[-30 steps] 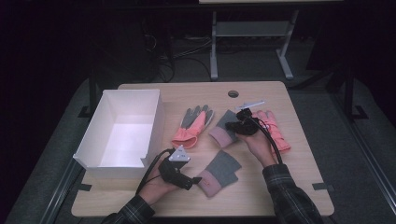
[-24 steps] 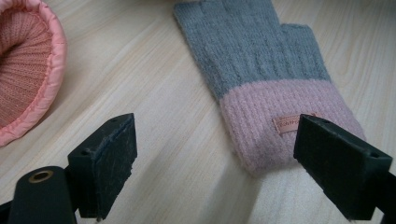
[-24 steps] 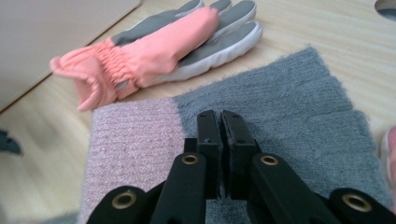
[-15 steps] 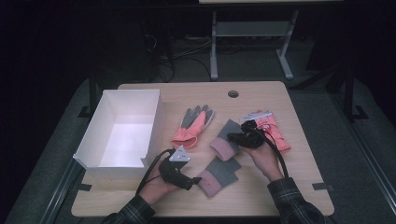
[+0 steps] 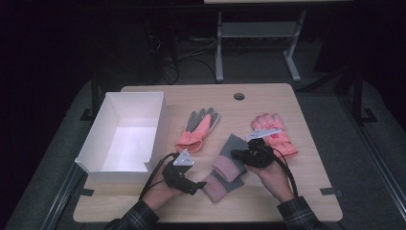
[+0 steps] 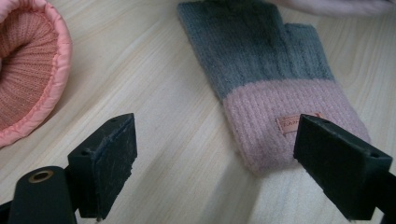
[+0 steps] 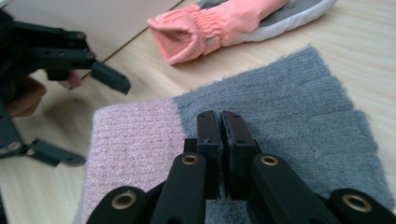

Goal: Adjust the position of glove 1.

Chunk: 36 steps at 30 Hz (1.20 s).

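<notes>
While the right gripper (image 5: 238,155) hangs over the middle of the table (image 5: 306,191), its jaws are pressed together on a pinch of grey knit, and the grey-and-pink mitten (image 5: 229,155) it grips lies partly over a second mitten of the same colours (image 5: 216,184). In the right gripper view the held mitten (image 7: 261,112) spreads out under the closed jaws, pink cuff toward the left, grey part toward the right.

The left gripper (image 5: 200,184) rests near the front edge with its jaws wide apart and nothing between them. In its own view the second mitten (image 6: 275,79) lies flat on the wood just ahead, its pink cuff and small label nearest the right-hand jaw.

A white box (image 5: 98,160) stands open at the left side of the table, and its floor and walls are bare white. Just right of it lies a pink-and-grey work glove (image 5: 197,128), cuff toward the front. A pink padded glove (image 5: 275,136) lies at the right, behind the right gripper.
</notes>
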Tool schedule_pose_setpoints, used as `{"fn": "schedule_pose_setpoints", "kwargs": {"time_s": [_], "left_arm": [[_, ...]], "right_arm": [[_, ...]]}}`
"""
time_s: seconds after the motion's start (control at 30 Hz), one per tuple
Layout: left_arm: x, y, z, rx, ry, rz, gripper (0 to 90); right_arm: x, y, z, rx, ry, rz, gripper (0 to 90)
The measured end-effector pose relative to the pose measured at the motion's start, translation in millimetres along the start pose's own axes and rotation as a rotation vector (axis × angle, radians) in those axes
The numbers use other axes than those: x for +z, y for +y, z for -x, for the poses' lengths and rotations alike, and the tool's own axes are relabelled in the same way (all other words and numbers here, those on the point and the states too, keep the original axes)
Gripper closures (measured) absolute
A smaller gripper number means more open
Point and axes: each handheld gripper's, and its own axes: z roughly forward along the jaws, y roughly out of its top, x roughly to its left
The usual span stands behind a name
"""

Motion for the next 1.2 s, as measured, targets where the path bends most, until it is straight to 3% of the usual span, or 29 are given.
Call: {"fn": "schedule_pose_setpoints", "kwargs": {"time_s": [0.07,0.1,0.27,0.47,0.63,1.03,1.1,1.13,1.17,1.2], "left_arm": [[-0.2,-0.3,0.5,-0.009,-0.003,0.007,12.8],[-1.1,0.0,0.2,-0.005,-0.005,0.003,12.8],[-10.6,-4.8,5.7,-0.018,-0.015,0.016,12.8],[-19.1,-12.6,15.1,-0.002,-0.022,0.006,12.8],[-23.2,-17.0,17.7,-0.005,-0.018,0.006,12.6],[-21.0,-17.2,17.6,-0.003,-0.03,-0.004,12.6],[-20.9,-17.3,17.3,-0.004,-0.03,-0.005,12.6],[-20.8,-17.2,17.4,-0.003,-0.031,-0.008,12.6],[-20.8,-17.2,17.4,-0.003,-0.031,-0.008,12.6],[-20.8,-17.1,17.5,-0.001,-0.029,-0.009,12.6]], "right_arm": [[-1.2,-4.6,-6.3,0.013,0.011,-0.01,87.0],[-0.7,-8.5,-10.2,-0.006,0.011,-0.011,87.0],[0.0,-15.2,-18.0,-0.009,0.012,-0.019,87.0],[2.4,-18.9,-26.4,0.006,0.015,-0.032,87.0],[13.2,-19.4,-38.0,0.011,0.012,-0.037,86.9],[32.7,-24.5,-45.2,-0.014,-0.021,-0.067,84.7],[34.3,-25.0,-46.0,-0.018,-0.025,-0.072,81.1],[34.9,-25.1,-45.8,-0.02,-0.022,-0.073,71.6],[34.9,-25.1,-45.8,-0.02,-0.022,-0.073,71.6],[34.1,-24.9,-46.1,-0.016,-0.019,-0.066,65.1]]}}
